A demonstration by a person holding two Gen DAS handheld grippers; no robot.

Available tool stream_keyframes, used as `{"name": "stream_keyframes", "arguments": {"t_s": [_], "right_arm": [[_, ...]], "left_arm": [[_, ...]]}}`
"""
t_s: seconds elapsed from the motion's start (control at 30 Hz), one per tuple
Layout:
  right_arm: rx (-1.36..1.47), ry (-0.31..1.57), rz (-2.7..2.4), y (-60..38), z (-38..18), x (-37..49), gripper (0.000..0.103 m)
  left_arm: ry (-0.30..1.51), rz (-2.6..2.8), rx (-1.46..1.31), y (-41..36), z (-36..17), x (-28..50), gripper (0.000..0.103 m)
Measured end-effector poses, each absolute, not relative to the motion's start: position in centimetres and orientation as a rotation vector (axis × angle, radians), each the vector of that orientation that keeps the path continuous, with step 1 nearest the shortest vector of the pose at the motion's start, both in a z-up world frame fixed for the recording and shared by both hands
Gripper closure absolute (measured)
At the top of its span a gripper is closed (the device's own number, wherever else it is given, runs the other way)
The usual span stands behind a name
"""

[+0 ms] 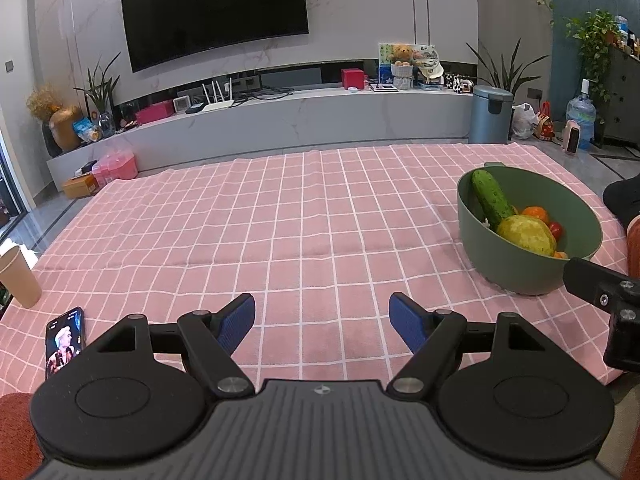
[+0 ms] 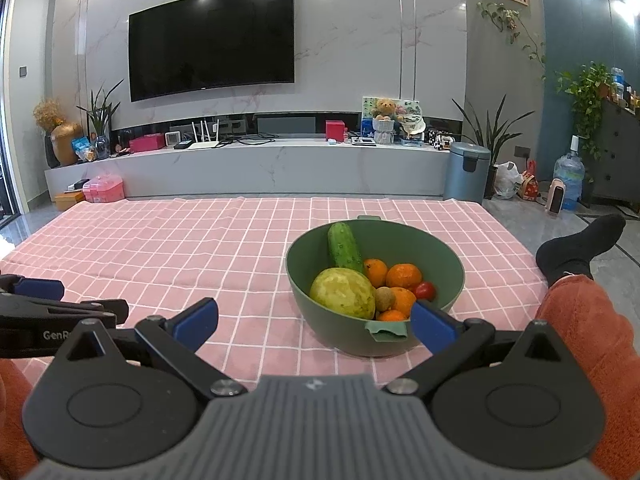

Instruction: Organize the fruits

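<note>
A green bowl [image 2: 448,268] stands on the pink checked tablecloth [image 2: 180,248]. It holds a cucumber [image 2: 344,249], a yellow-green mango [image 2: 343,293], several oranges [image 2: 404,276], a small red tomato [image 2: 425,290] and a small brown fruit [image 2: 385,298]. The bowl also shows at the right in the left wrist view [image 1: 472,216]. My right gripper [image 2: 316,320] is open and empty, its right finger beside the bowl's near rim. My left gripper [image 1: 322,322] is open and empty over bare cloth, left of the bowl.
A paper cup [image 1: 18,278] and a phone [image 1: 64,340] lie at the table's left edge. A person's leg in an orange trouser [image 2: 580,320] and black sock [image 2: 576,248] is at the right. A TV console stands behind the table.
</note>
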State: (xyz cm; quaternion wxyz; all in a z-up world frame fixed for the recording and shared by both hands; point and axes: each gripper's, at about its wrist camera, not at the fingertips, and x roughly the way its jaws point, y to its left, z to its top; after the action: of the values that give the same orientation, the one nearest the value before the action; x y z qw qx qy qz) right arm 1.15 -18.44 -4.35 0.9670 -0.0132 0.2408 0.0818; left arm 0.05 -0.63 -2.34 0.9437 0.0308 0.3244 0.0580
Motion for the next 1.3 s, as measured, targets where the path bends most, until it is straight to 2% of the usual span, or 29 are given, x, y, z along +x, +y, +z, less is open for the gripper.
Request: {"name": "stream_keyframes", "arguments": {"t_s": [1.3], "right_arm": [[-0.037, 0.486, 0.179, -17.88, -4.38, 1.19, 0.005]], "left_arm": [[0.664, 0.124, 0.055, -0.33, -1.93, 0.08, 0.013]]}}
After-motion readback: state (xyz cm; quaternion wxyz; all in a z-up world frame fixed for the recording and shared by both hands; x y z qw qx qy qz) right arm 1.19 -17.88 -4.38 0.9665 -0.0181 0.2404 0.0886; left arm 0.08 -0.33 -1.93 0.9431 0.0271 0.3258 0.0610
